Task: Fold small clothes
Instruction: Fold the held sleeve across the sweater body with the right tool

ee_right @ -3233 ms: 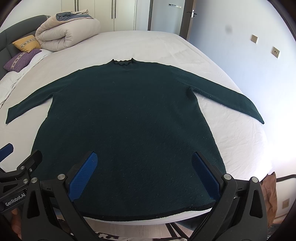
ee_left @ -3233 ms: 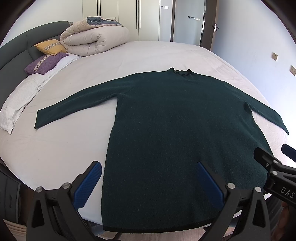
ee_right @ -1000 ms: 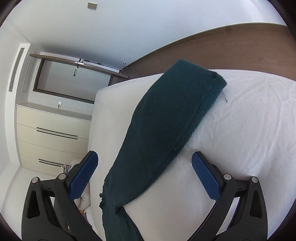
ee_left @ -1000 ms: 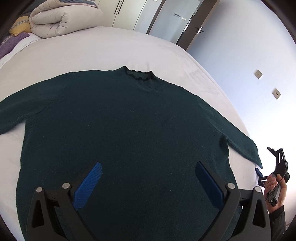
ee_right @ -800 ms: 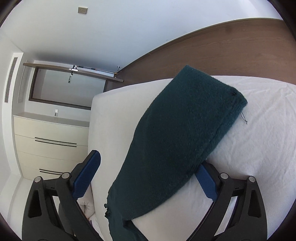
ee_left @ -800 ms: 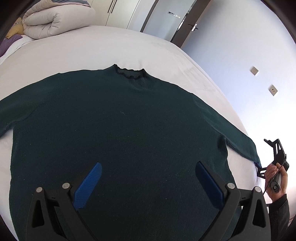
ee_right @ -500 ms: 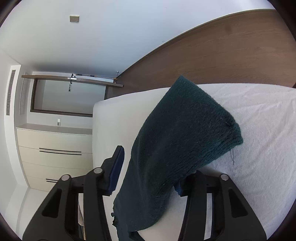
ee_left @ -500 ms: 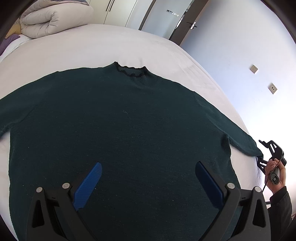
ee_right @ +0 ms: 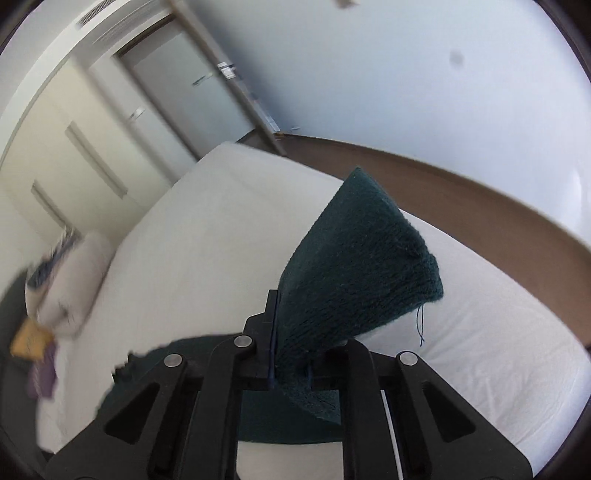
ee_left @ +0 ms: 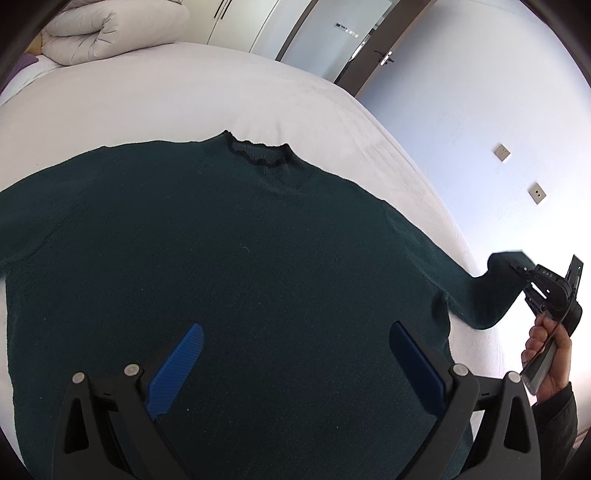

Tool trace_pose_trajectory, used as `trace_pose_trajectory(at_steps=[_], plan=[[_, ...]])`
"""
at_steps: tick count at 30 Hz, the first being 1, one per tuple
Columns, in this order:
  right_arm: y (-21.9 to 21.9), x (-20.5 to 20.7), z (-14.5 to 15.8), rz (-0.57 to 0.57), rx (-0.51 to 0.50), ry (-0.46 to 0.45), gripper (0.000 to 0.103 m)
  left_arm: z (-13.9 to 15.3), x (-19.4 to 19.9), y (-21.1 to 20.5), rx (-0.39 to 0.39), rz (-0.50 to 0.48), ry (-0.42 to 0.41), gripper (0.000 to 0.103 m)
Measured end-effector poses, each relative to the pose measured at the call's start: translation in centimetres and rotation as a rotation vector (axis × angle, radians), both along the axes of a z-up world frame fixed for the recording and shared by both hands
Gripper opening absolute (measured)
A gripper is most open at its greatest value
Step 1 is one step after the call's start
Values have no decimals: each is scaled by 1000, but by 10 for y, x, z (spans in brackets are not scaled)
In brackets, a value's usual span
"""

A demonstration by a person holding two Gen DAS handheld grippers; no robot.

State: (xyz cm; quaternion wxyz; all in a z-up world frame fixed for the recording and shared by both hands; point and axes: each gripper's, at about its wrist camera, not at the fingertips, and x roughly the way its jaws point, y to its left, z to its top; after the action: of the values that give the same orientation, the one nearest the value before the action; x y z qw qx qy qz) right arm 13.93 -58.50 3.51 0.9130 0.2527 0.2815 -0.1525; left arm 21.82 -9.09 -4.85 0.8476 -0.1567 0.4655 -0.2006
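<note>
A dark green sweater lies flat, front up, on a white bed, collar at the far side. My left gripper is open and empty, hovering over the sweater's lower body. My right gripper is shut on the cuff end of the right sleeve and holds it lifted off the bed. In the left wrist view the right gripper shows at the right edge with the sleeve raised in it. The left sleeve runs out of view on the left.
A rolled cream duvet lies at the bed's far left. Yellow and purple pillows lie by the headboard. The brown floor and white wall run beyond the bed's right edge. Wardrobe doors stand behind the bed.
My right gripper has closed on the sleeve cuff and lifted it off the bed, swinging its view round. My left gripper has stayed open over the sweater's body.
</note>
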Motion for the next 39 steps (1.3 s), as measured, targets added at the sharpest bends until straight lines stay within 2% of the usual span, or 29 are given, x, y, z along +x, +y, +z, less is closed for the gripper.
trace_pose_trajectory(at_steps=[1, 3, 5, 7, 11, 13, 15, 18, 21, 22, 23, 24, 25, 26, 27, 28, 29, 30, 32, 35, 39], plan=[[44, 19, 8, 123, -119, 20, 9, 0, 4, 1, -29, 3, 5, 102], [128, 44, 5, 346, -290, 51, 9, -2, 10, 5, -89, 7, 28, 102], [207, 58, -16, 515, -429, 101, 9, -8, 17, 9, -168, 6, 69, 102], [260, 59, -53, 626, -501, 155, 9, -17, 24, 12, -260, -7, 132, 102], [305, 69, -116, 689, -577, 247, 9, -33, 35, 16, -382, -20, 234, 102], [308, 81, -128, 701, -591, 264, 10, -41, 41, 16, -425, -7, 275, 102], [332, 65, -152, 712, -604, 286, 10, -46, 47, 12, -463, -4, 298, 102], [362, 59, -159, 728, -615, 314, 14, -45, 55, 1, -493, -22, 319, 102], [357, 60, -157, 745, -523, 309, 28, -47, 60, -13, -485, -39, 343, 102], [352, 58, -156, 748, -469, 296, 43, -47, 61, -15, -485, -39, 344, 102], [346, 54, -155, 741, -423, 282, 65, -47, 60, -18, -484, -40, 344, 102], [339, 50, -155, 723, -385, 261, 70, -46, 60, -21, -481, -41, 345, 100], [331, 43, -154, 705, -347, 232, 71, -45, 58, -25, -478, -49, 348, 98], [323, 38, -154, 696, -302, 213, 71, -47, 59, -27, -476, -58, 351, 86], [312, 35, -156, 682, -235, 203, 71, -49, 59, -31, -466, -76, 366, 70], [299, 32, -160, 658, -153, 199, 71, -52, 58, -38, -442, -94, 389, 62], [285, 31, -165, 634, -63, 196, 71, -55, 57, -40, -410, -100, 395, 47], [273, 30, -170, 614, 27, 191, 71, -57, 57, -43, -377, -101, 391, 28], [250, 31, -185, 570, 154, 177, 71, -56, 56, -46, -325, -103, 380, 7], [228, 36, -198, 533, 274, 117, 71, -44, 60, -41, -311, -109, 333, 7], [213, 41, -197, 504, 327, 82, 71, -15, 77, -18, -259, -88, 236, 7]])
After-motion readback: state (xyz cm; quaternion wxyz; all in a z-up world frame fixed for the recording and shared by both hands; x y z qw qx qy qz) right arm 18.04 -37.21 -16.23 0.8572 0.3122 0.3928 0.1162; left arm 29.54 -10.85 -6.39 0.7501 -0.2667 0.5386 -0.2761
